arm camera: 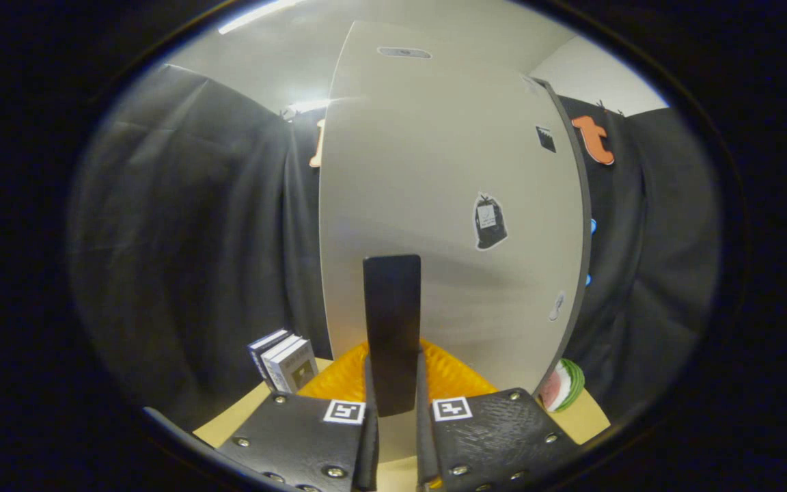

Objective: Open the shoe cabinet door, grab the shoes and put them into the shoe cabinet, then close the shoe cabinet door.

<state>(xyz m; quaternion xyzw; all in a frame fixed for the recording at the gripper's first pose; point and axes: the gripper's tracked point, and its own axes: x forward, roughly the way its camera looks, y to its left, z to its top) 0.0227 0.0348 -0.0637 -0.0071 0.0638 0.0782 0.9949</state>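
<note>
- So the shoe cabinet door (pixel 434 205) is the big pale panel dead ahead, standing upright, stickers on its face.
- Orange thing (pixel 339 379) sits at the door's foot, partly hidden, can't tell what it is. No shoes I can make out.
- Books (pixel 284 361) stand left of the door's base, watermelon toy (pixel 563 384) right of it.
- Door handle (pixel 392 328), a dark upright bar on the door: gripper (pixel 397 410) is clamped on it, both fingers pressing its lower end, probably to swing the door.

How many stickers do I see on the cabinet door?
3 clear ones on the cabinet door: a small dark sticker near its upper edge, a dark bag-shaped sticker mid-door, a pale sticker lower down. The hand-held gripper is shut on the black handle, possibly hiding more.
</note>
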